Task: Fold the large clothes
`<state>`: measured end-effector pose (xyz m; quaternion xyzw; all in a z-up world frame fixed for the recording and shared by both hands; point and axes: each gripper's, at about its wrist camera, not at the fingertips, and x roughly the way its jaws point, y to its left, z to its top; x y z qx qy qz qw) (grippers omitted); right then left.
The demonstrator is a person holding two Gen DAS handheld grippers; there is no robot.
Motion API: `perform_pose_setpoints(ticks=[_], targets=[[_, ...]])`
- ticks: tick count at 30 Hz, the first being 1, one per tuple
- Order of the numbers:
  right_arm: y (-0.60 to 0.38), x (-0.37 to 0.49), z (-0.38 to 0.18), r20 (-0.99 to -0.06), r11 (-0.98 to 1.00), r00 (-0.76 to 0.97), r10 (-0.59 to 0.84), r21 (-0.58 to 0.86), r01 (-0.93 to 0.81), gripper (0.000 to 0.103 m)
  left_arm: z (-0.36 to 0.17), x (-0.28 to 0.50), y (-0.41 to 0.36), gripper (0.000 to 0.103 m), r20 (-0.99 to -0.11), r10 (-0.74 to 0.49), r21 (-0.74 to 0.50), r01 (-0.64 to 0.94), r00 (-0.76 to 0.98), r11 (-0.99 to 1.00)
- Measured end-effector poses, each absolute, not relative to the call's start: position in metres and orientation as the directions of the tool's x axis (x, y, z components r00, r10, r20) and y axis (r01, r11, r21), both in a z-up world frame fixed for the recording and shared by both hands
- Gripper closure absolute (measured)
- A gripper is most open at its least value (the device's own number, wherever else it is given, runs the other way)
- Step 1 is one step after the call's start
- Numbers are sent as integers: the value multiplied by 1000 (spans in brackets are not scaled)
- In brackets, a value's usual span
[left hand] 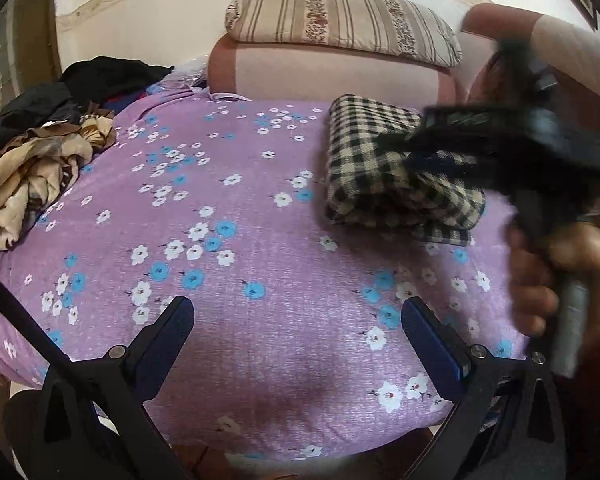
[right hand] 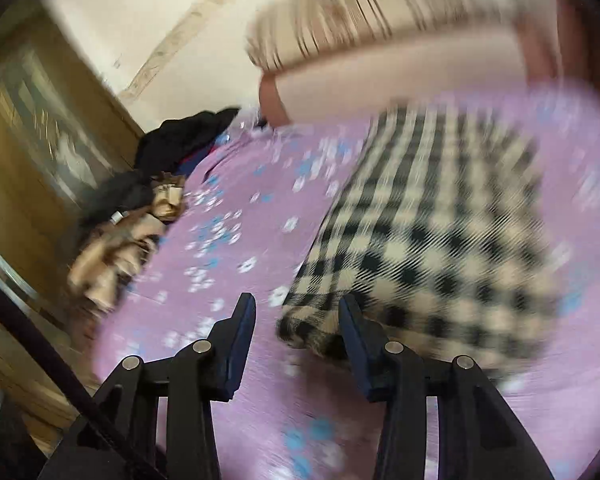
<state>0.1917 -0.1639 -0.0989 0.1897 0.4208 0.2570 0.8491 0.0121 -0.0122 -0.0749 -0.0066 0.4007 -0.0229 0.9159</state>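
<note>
**Parking the folded checked garment, next piece waiting in the heap**

Hovering over bare sheet, the left gripper [left hand: 298, 334] has its jaws spread wide w/ nothing between them; only the purple floral bedsheet [left hand: 236, 216] shows in the gap; prob. kept free and low so it's ready for the next garment.

Right gripper [right hand: 297, 322] sits about half open in its own view; the near corner of the folded checked garment [right hand: 432, 240] lies just past the fingertips, beside the right finger; view is badly smeared, so whether a pad touches the cloth I can't tell; nothing looks pinched. From the left wrist view the same gripper [left hand: 410, 152], blurred, reaches across the top of the bundle [left hand: 364, 168], w/ the person's hand [left hand: 548, 280] on its handle; contact there is also unclear.

The checked garment is a neat squared stack at the right side of the bed, near the pink bolster [left hand: 324, 76] and striped pillow [left hand: 340, 20]; that reads as a finished-pile spot, clear of the working area in the middle.

Unfolded clothes [left hand: 40, 176], brown-cream w/ dark pieces behind, are heaped at the left edge; likely the supply side; so this piece looks done and more remain.
</note>
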Motion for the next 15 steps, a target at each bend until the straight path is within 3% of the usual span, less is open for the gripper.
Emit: perform_pose_setpoints(ticks=[2,4,7,10,11,15], targets=[[-174,213,-136,-603,723,438,666,666,-183,58,-75,12,-9,0,-735,-45,-35,28,676,999],[-188,220,-166,-594,671,394,702,736,-87,75,-74,13,-6,0,-736,-44,-38,23,676,999],[-199,205,-174,-603,657,340,722,752,-62,77,-74,15,-3,0,-731,-44,-45,17,681,999],[-197,176,-159,-725,782,322,609,616,-94,60,-75,17,-4,0,-733,-44,-44,17,679,999],[-200,162,-152,-764,830,345,546,550,-94,60,-76,17,-5,0,-733,-40,-40,16,679,999],[-222,103,-130,-812,933,484,327,359,-27,48,-78,15,-11,0,-726,-19,-7,20,688,1000]])
